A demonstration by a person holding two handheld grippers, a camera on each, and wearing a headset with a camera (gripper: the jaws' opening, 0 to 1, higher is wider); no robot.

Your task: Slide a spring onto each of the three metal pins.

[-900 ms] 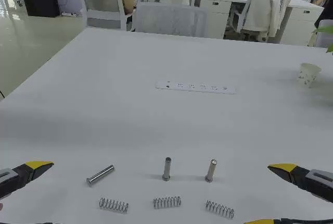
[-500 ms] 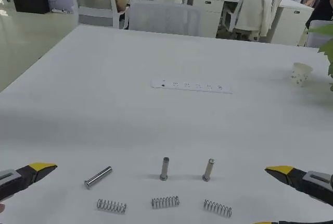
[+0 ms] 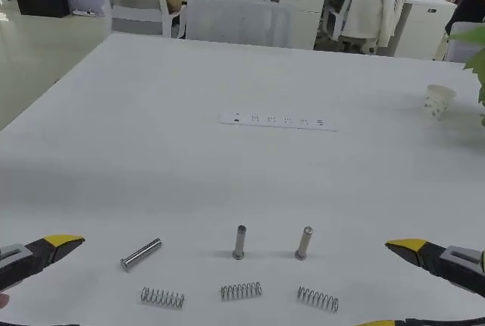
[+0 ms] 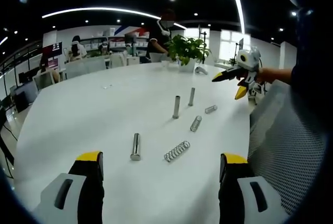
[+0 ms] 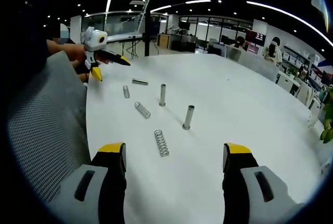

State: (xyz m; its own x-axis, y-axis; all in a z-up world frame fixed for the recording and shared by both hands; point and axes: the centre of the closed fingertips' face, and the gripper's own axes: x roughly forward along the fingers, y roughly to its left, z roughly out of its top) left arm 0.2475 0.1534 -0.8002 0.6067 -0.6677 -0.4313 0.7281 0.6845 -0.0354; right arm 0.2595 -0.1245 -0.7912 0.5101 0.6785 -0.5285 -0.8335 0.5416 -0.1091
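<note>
Three metal pins rest on the white table. The left pin lies on its side; the middle pin and the right pin stand upright. One spring lies in front of each: left spring, middle spring, right spring. My left gripper is open and holds nothing, left of the lying pin. My right gripper is open with nothing in it, right of the nearest spring and upright pin. Both hover apart from the parts.
A white power strip lies flat at mid-table. A paper cup stands far right, with plant leaves beside it. Mesh office chairs line the far edge; another mesh chair sits at the near edge.
The head view has tilted slightly, so the whole picture shifted. Pins and springs lie where they were, and both grippers stay open at the sides.
</note>
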